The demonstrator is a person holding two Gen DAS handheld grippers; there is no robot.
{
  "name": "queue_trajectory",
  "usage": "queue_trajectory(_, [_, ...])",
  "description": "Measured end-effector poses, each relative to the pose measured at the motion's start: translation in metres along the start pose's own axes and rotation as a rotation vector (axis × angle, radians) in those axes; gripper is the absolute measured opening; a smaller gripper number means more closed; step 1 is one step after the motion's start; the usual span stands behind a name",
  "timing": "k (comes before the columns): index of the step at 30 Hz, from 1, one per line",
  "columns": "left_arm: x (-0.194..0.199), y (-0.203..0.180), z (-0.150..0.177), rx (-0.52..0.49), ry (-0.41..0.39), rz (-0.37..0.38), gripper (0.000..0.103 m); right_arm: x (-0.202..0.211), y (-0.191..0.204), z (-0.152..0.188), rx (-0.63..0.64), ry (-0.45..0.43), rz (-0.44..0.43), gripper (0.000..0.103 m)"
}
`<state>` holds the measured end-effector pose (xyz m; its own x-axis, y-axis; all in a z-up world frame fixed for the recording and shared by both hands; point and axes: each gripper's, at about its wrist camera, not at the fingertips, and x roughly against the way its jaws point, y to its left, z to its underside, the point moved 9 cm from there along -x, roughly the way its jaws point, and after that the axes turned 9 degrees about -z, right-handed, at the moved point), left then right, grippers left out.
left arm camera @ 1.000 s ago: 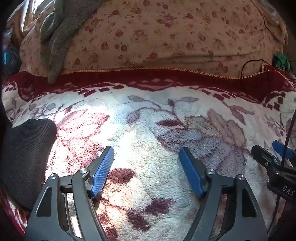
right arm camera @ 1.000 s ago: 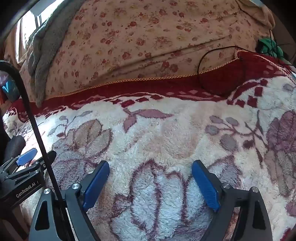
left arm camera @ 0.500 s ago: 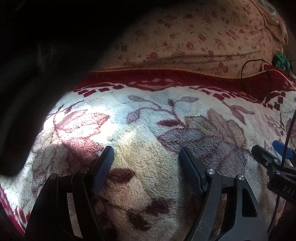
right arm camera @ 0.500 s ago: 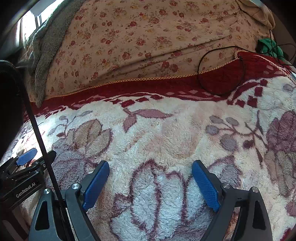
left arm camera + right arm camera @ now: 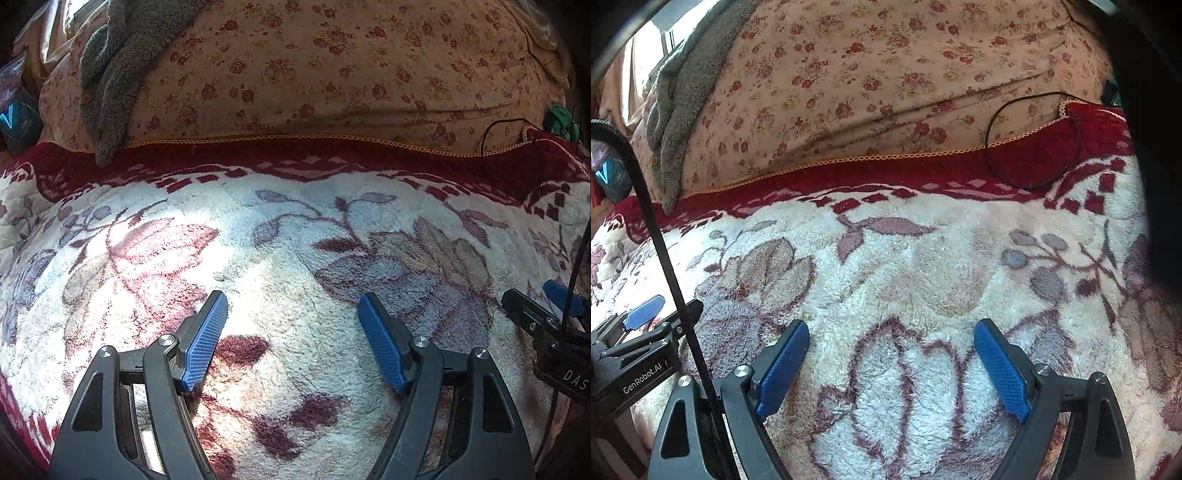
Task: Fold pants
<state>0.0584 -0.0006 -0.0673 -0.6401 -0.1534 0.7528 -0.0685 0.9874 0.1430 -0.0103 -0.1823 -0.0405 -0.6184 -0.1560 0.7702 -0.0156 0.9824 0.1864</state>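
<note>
My left gripper is open and empty, low over a white fleece blanket with a red floral pattern. My right gripper is also open and empty over the same blanket. A dark mass fills the right edge of the right wrist view; I cannot tell whether it is the pants. No pants show in the left wrist view. Each gripper shows at the edge of the other's view: the right one, the left one.
A floral quilt is heaped behind the blanket's red border. A grey fleece cloth hangs over its left side. A black cable loops at the back right. A black cord crosses the left of the right wrist view.
A dark cloth lay at the left of the left wrist view, swept across its upper left, and is now gone from there. A dark mass now covers the right edge of the right wrist view.
</note>
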Motion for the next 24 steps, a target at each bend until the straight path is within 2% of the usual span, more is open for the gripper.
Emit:
queue_trajectory(20, [-0.0009, 0.0017, -0.0002, 0.000, 0.010, 0.005, 0.075, -0.0016, 0.0002, -0.0005, 0.001, 0.001, 0.002, 0.090])
queue_trajectory(24, [0.0048, 0.0009, 0.0029, -0.047, 0.011, 0.022, 0.075, -0.0025, -0.0001, 0.0003, 0.010, 0.005, 0.011, 0.091])
